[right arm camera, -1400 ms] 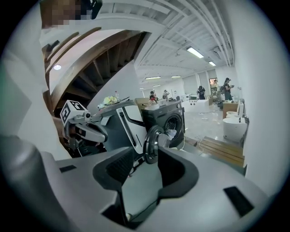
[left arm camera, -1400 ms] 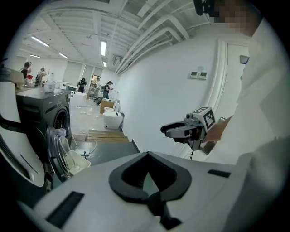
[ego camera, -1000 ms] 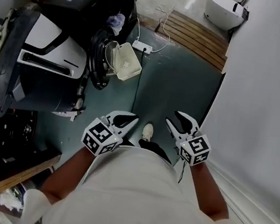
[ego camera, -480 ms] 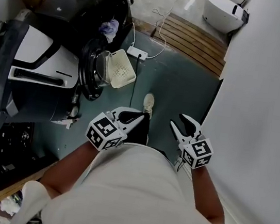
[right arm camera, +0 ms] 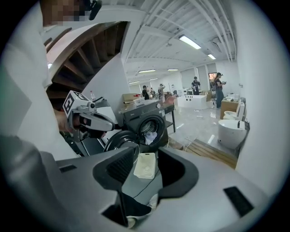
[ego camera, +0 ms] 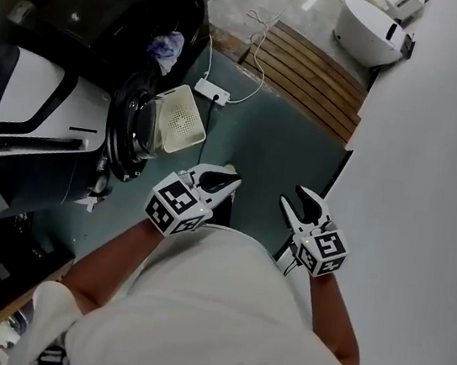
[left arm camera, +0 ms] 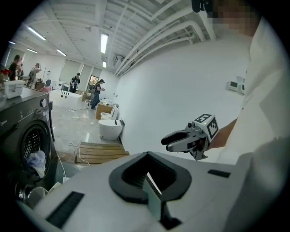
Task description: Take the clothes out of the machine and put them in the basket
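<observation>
A black washing machine [ego camera: 109, 15] stands at the upper left with its round door [ego camera: 125, 132] swung open. Light blue and white clothes [ego camera: 164, 43] lie in the drum mouth, also seen in the right gripper view as clothes [right arm camera: 152, 136]. A cream perforated basket [ego camera: 178, 119] sits on the floor by the door and shows as basket [right arm camera: 146, 165] between the right jaws. My left gripper [ego camera: 216, 182] is held in front of the body, shut and empty. My right gripper [ego camera: 303, 204] hovers beside it, jaws a little apart, holding nothing. Both are well short of the machine.
A white-and-black appliance [ego camera: 34, 114] stands left of the washer. A power strip [ego camera: 208, 91] with cords lies on the green floor. A wooden pallet [ego camera: 314, 67] and white tub [ego camera: 370, 33] are beyond. A white wall [ego camera: 435, 166] runs along the right. The person's shoe [ego camera: 229, 169] is below the basket.
The person has stepped towards the washer, carrying both grippers forward; machine and basket now lie nearer the left gripper. Neither gripper's jaws have visibly changed.
</observation>
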The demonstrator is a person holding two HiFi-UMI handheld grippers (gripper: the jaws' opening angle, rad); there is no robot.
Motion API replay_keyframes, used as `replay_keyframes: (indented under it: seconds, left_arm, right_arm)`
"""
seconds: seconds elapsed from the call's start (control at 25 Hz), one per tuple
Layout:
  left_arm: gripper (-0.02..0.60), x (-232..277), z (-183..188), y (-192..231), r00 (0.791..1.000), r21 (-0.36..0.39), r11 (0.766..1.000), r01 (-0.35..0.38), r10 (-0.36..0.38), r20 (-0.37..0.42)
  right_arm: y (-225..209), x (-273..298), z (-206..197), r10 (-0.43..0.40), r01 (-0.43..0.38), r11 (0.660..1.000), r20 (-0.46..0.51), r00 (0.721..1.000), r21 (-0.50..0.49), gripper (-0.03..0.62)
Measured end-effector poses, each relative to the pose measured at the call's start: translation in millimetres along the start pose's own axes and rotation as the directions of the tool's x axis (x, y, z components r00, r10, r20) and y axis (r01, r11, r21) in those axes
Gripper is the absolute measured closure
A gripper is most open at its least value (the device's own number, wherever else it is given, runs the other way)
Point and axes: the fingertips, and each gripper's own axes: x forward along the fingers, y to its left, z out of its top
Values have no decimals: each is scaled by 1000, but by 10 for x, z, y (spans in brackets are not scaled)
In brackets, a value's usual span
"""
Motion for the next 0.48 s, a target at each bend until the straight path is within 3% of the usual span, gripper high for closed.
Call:
replay_keyframes:
  seconds: [0.24, 0.48]
  left_arm:
    - [583, 161, 354, 814, 998, -53, 997, -49, 51, 43]
    - [583, 23, 554, 1369, 985, -119, 984, -132, 144, 97]
  right_arm:
    - [-470, 748, 574, 61, -65, 995, -61, 996, -69, 436]
    - [-578, 1468, 1035, 155, -174, 971, -125, 980, -162, 433]
